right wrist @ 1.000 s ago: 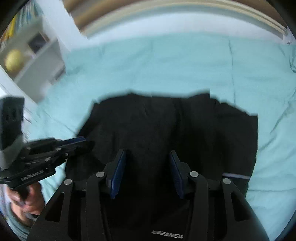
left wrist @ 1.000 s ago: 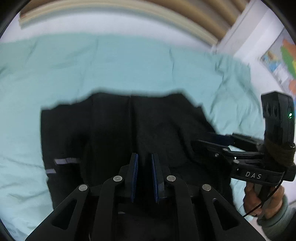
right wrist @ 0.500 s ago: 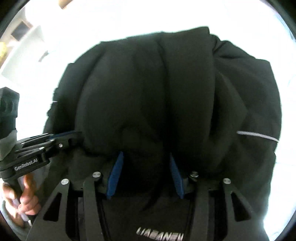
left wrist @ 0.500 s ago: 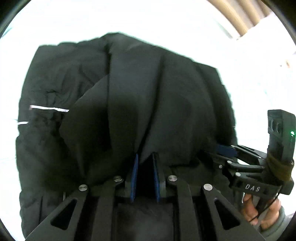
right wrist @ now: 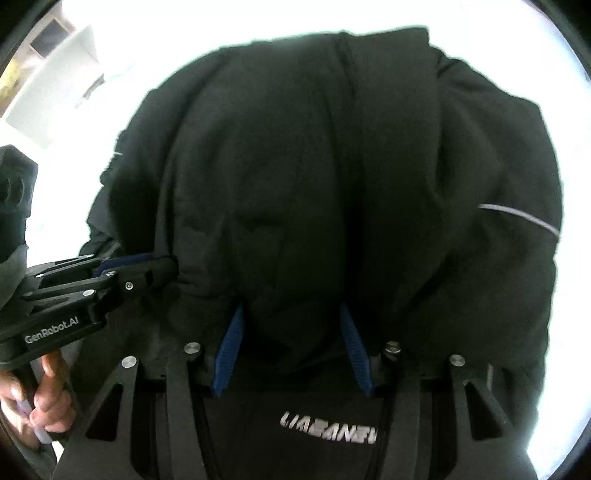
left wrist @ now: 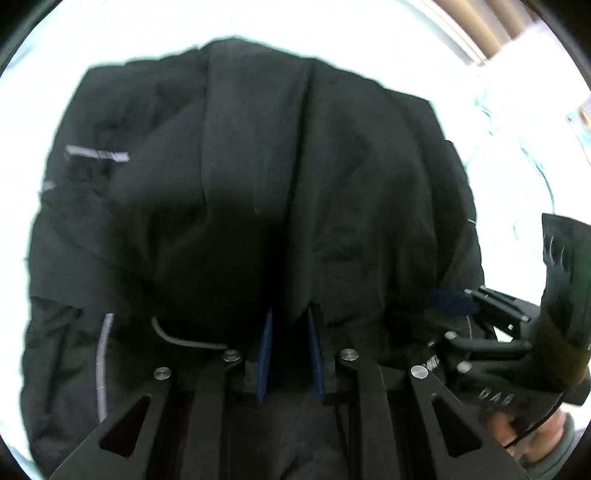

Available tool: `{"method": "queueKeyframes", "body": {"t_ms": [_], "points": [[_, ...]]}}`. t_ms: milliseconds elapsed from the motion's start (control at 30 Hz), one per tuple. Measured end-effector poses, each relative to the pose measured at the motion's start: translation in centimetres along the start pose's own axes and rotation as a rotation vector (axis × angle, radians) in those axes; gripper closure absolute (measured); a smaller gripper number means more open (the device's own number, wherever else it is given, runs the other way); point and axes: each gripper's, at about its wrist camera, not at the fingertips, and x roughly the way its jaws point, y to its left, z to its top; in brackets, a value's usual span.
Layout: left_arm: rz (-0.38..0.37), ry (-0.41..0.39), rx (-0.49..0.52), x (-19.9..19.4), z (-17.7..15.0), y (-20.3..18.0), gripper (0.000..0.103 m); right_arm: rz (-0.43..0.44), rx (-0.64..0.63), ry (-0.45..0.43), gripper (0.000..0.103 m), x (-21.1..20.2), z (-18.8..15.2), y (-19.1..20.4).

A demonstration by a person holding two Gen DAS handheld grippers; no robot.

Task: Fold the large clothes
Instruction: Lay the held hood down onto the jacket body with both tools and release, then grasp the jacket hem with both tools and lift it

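Observation:
A large black garment (left wrist: 258, 184) with grey reflective stripes fills both views, bunched in folds on an overexposed white surface; it also fills the right wrist view (right wrist: 332, 184). My left gripper (left wrist: 290, 332) is shut on a fold of the garment, blue pads close together with cloth between them. My right gripper (right wrist: 291, 332) is pressed into the cloth, its pads wider apart with a thick fold between them; it also shows in the left wrist view (left wrist: 454, 301). My left gripper shows at the left of the right wrist view (right wrist: 147, 266), gripping the garment's edge.
White lettering (right wrist: 328, 430) shows on the cloth under my right gripper. A white shelf (right wrist: 55, 74) stands at the upper left. A wooden headboard (left wrist: 480, 33) shows at the upper right. The bed surface around the garment is washed out.
Both grippers dropped from above the spread garment onto it and closed in on cloth. The garment now bunches in folds, and the teal bedsheet has blown out to white.

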Motion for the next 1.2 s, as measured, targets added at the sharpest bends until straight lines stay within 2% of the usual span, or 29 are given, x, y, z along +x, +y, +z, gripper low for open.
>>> {"method": "queueKeyframes", "body": {"t_ms": [167, 267, 400, 500, 633, 867, 967, 1100, 1133, 1200], "points": [[0.044, -0.028, 0.026, -4.6, -2.3, -0.5, 0.083, 0.006, 0.036, -0.079, 0.048, -5.3, -1.9, -0.4], [0.046, -0.053, 0.036, -7.5, -5.2, -0.1, 0.083, -0.012, 0.074, -0.142, 0.041, -9.1, -4.0, -0.7], [0.111, -0.087, 0.045, -12.3, -8.4, 0.4, 0.081, -0.037, 0.124, -0.186, 0.035, -12.9, -7.5, -1.4], [0.11, -0.11, -0.004, -14.9, -10.6, 1.7, 0.08, -0.057, 0.157, -0.197, 0.031, -14.8, -10.0, -2.4], [0.124, -0.124, -0.098, -17.3, -13.5, 4.5, 0.08, -0.076, 0.209, -0.184, 0.03, -15.5, -12.8, -4.1], [0.173, -0.075, -0.254, -18.1, -18.3, 9.9, 0.08, -0.114, 0.29, -0.102, 0.03, -15.7, -18.4, -7.9], [0.189, -0.013, -0.322, -17.3, -20.7, 12.6, 0.08, -0.148, 0.307, -0.05, 0.03, -15.2, -21.1, -9.1], [0.124, 0.058, -0.426, -15.7, -23.9, 15.7, 0.079, -0.183, 0.335, 0.007, 0.03, -14.3, -24.2, -10.3], [0.096, 0.063, -0.455, -15.4, -24.5, 16.4, 0.077, -0.189, 0.344, 0.018, 0.03, -14.1, -24.9, -10.6], [0.036, 0.071, -0.498, -14.8, -25.4, 17.2, 0.052, -0.193, 0.372, 0.036, 0.03, -13.8, -26.2, -11.4]]}}
